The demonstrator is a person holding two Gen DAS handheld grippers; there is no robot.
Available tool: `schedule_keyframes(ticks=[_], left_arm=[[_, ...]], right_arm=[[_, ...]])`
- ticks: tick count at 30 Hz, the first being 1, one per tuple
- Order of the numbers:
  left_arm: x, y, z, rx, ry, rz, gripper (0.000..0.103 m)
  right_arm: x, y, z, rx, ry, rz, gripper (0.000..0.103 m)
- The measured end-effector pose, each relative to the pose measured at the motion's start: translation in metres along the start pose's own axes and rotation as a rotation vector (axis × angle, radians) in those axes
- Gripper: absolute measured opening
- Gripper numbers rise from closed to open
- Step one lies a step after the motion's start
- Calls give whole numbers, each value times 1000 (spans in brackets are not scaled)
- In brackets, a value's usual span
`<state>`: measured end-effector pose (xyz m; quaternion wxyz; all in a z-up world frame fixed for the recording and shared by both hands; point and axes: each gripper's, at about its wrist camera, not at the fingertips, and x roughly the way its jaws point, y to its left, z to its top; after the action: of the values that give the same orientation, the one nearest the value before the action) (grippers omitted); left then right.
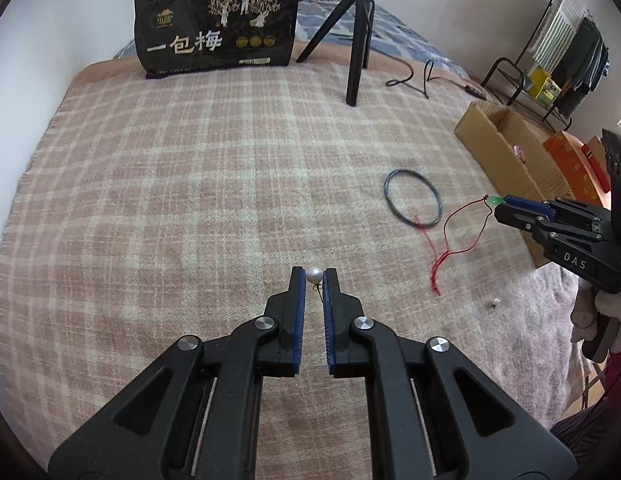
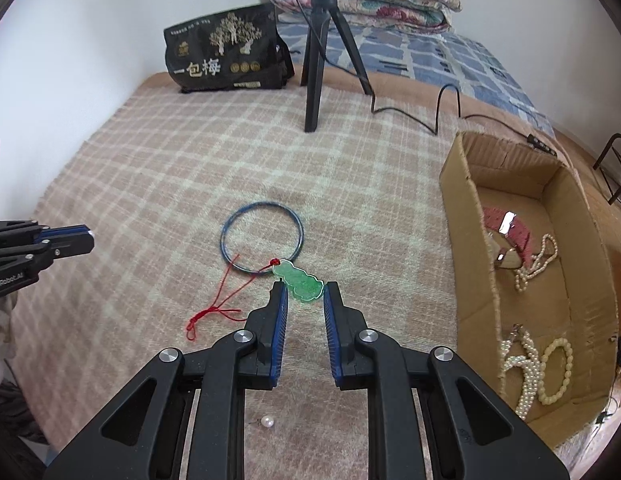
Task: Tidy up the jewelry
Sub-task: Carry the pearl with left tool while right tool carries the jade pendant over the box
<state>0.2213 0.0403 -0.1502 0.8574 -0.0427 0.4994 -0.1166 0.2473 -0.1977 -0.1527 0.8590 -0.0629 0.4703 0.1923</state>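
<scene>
Pink-and-cream plaid blanket [image 1: 190,184] covered the bed where I worked, with a black snack bag [image 1: 216,26] at its far edge printed "一包梅" in pale characters, beside a black tripod [image 1: 356,40]. My left claw [image 1: 313,278] was clamped on a pearl earring [image 1: 313,275], its small wire hook showing just under the bead between the blue pads. My right claw [image 2: 303,289] was closed on a green jade pendant [image 2: 298,279]; its red cord [image 2: 218,300] trailed down to the blanket, crossing the edge of a thin blue bangle [image 2: 262,238] lying flat there. From the left view that claw's body read "DAS"; from the right view the other read "GenRobot.AI". A second pearl earring [image 2: 267,422] lay loose on the blanket. To the right stood an open cardboard box [image 2: 462,200] holding pearl strands [image 2: 526,376] and a red bracelet [image 2: 522,236].
</scene>
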Motion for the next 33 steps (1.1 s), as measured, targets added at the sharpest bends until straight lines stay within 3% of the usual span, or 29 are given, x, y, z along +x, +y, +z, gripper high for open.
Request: schedule_keyframes(ticks=[16, 26, 33], left_arm=[[-49, -53, 21, 58, -114, -96, 7], [-56, -124, 38, 134, -145, -188, 7], [-46, -179, 47, 203, -139, -243, 7]], right_arm=[[-87, -21, 10, 26, -173, -19, 16], [-131, -79, 4, 130, -252, -79, 16], [-140, -122, -5, 202, -260, -125, 16]])
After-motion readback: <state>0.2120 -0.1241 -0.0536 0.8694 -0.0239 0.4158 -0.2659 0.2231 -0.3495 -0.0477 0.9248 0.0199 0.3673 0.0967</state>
